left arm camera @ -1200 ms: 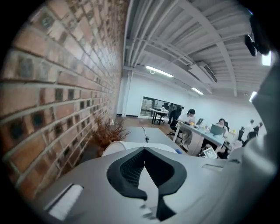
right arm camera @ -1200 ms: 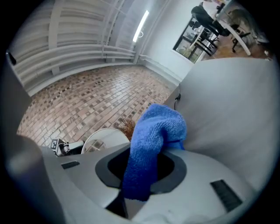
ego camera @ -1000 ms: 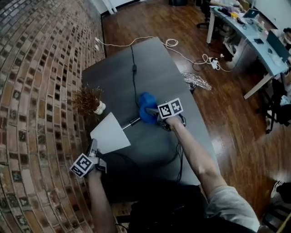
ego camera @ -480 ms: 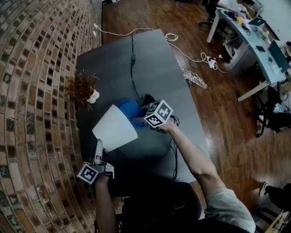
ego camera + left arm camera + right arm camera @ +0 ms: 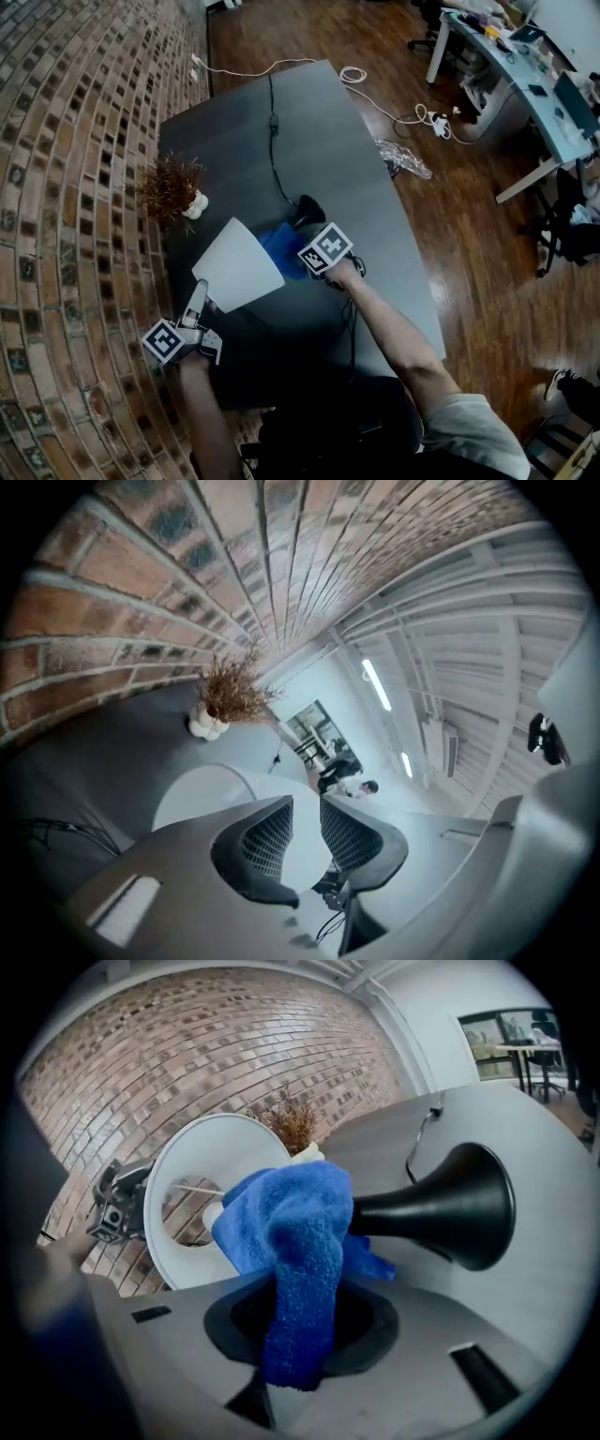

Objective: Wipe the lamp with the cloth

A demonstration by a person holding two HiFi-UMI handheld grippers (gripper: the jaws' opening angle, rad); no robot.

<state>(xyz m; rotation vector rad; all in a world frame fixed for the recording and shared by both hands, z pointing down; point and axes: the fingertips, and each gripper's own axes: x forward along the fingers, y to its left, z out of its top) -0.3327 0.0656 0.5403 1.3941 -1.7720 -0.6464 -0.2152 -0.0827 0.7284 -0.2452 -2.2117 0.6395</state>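
Dark surface (image 5: 309,122): lamp (image 5: 441,1206) stem runs crosswise before the right gripper (image 5: 300,1324), clenched on the cloth (image 5: 295,1232). The left gripper (image 5: 305,832), jaws just opening, loosely straddles the shade (image 5: 197,794) rim.

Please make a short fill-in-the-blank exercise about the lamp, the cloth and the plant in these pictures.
1. The right gripper holds a ___ cloth.
2. The lamp's shade is ___.
3. The lamp's base is ___.
4. The dried plant stands beside a ___ wall.
Missing words: blue; white; black; brick.
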